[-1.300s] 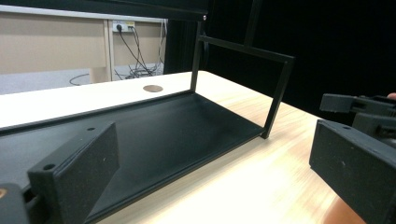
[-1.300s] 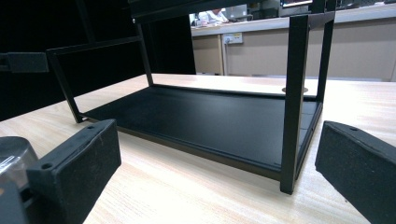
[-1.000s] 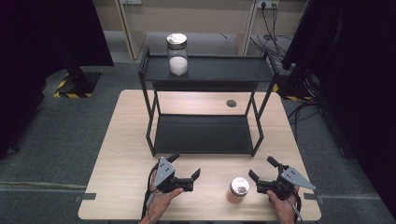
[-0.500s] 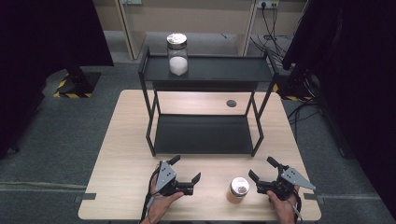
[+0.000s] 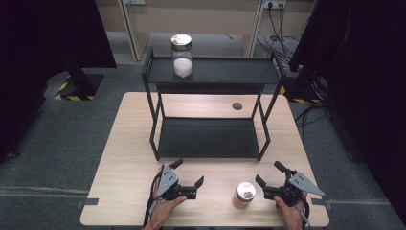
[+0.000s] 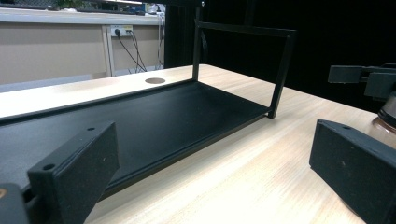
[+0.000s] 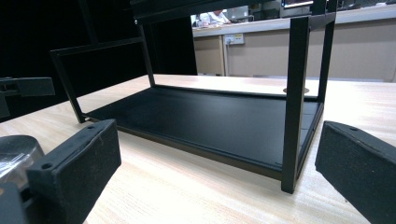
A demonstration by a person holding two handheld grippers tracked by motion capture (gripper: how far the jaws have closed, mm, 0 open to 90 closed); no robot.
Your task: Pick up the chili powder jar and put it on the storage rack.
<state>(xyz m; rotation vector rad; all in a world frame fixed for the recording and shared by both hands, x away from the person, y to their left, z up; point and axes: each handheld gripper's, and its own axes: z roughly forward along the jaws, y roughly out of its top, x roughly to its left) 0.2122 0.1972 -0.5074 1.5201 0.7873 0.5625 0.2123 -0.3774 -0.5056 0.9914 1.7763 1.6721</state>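
Nearest the person, at the front edge of the worktop (image 5: 129,143), both grippers rest low with a hand on each. The left gripper (image 5: 187,176) has its fingers spread wide with nothing between them; its own view looks past the two black pads at bare wood and the lower shelf. The right gripper (image 5: 267,175) is likewise wide open and empty, pointing toward the rack.

Between the two grippers stands a small jar (image 5: 244,193), upright on the worktop, closer to the right gripper and just beside its fingers but, as far as I can tell, not touched. In the right gripper view its lidded top shows at the lower left, outside the finger gap.

Beyond it is the black two-tier rack (image 5: 210,76). Its lower shelf (image 5: 206,138) is bare. On the upper shelf, toward the left end, a taller jar (image 5: 182,55) with white contents stands upright.

Judging from this layout, one jar is already shelved and the small one is not yet picked up. The grasp, the lift and the placing on the rack all seem left to do; the work looks roughly half done at best.
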